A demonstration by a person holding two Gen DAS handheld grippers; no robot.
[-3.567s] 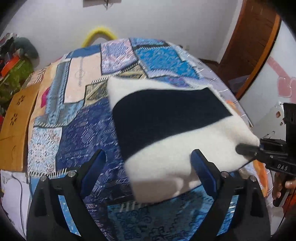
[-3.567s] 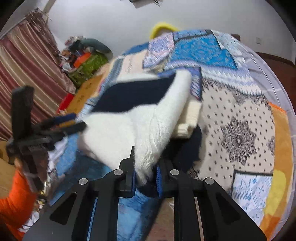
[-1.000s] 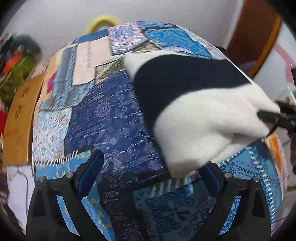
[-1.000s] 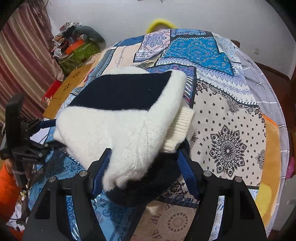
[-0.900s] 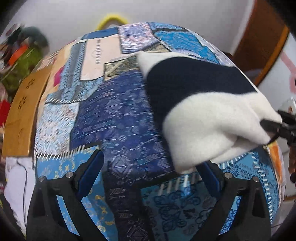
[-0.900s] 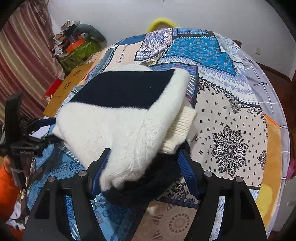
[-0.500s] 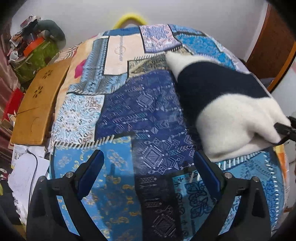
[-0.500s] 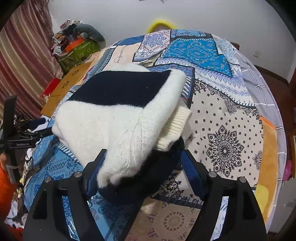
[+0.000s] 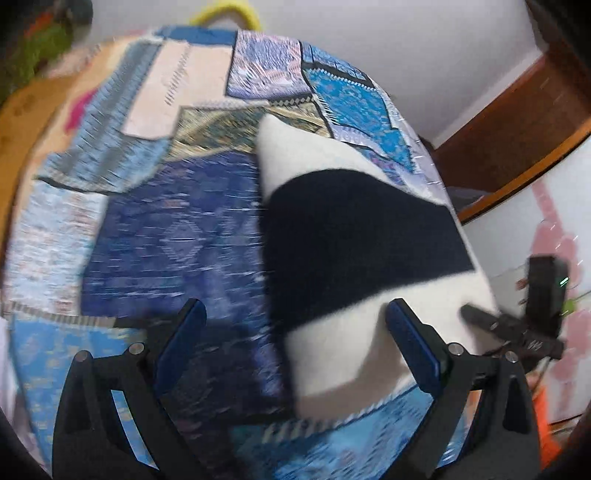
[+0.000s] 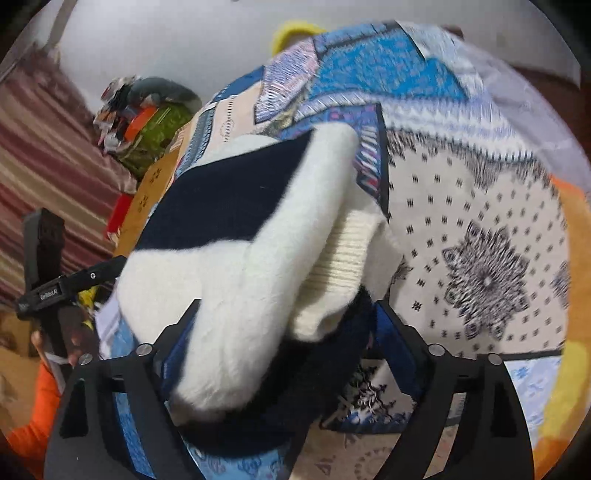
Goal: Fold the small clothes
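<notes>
Patchwork bedspread (image 9: pixel 177 236); folded fuzzy white-and-navy sweater (image 9: pixel 354 243).

Dim, motion-blurred (fisheye-warped edges), soft shadows

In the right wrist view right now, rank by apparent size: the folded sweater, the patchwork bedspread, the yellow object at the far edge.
1. patchwork bedspread
2. folded sweater, though nearness to the camera enlarges it
3. yellow object, mostly hidden

Left tool (image 9: pixel 295 339): black frame, blue-padded fingers, silver screws at 7 and 5 o'clock.
Right tool (image 10: pixel 284 339): black frame, blue pads, silver screws.
Hand (image 10: pixel 55 339): bare skin at 8 o'clock.
Sleeve (image 10: pixel 33 417): orange.
</notes>
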